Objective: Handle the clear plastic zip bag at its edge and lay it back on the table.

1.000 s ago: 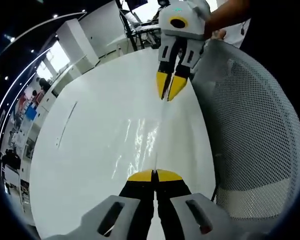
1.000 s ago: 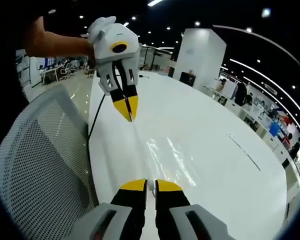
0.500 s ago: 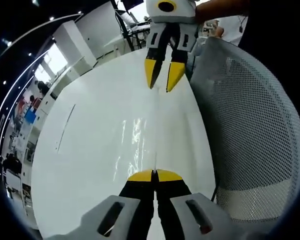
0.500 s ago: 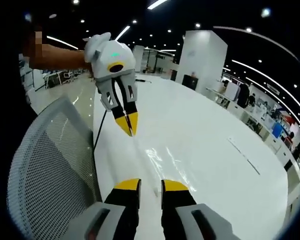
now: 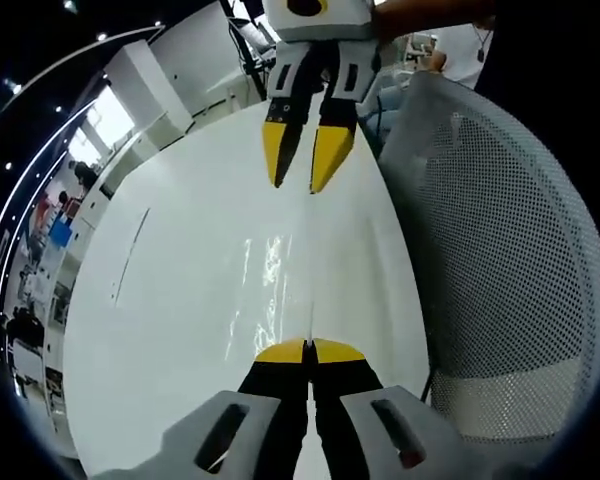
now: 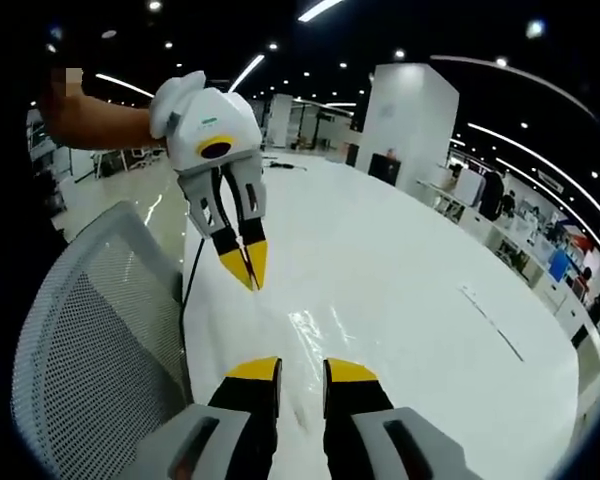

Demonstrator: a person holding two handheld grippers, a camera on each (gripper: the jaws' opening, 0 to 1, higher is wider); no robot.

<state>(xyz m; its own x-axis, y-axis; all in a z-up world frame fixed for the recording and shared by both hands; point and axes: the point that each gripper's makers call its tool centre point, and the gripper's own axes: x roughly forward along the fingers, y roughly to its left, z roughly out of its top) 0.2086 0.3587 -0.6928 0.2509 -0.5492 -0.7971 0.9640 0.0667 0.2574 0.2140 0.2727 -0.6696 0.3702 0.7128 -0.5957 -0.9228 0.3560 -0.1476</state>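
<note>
Since a second ago we've let go with the right gripper point(image 6: 290, 368): its jaws were pinched on the bag edge then, and now they stand apart with nothing between them, lifted off the far end of the bag as seen from the left gripper view point(image 5: 298, 170). Left gripper point(image 5: 308, 350) hasn't changed: yellow tips pressed together, and the near edge of the clear plastic zip bag point(image 5: 275, 275) appears to run into them, so we judge it's still clamped on that edge; in the right gripper view point(image 6: 243, 268) its tips also look closed, though we can't tell contact with the film there. Bag is lying flat on the white table point(image 5: 160, 300), showing up mostly as glare streaks, close to the table's edge on the chair side point(image 6: 330, 330). Progress call: edge handling done, bag looks laid down, one end released; what's left is opening the left jaws and backing off. Counts: one bag, two grippers, one table, one mesh-back chair point(image 5: 510, 250) just beside the table edge, one dark cable point(image 6: 187, 285) running over the table edge in the right gripper view. Person's forearm point(image 6: 100, 115) is behind the left gripper there.
</note>
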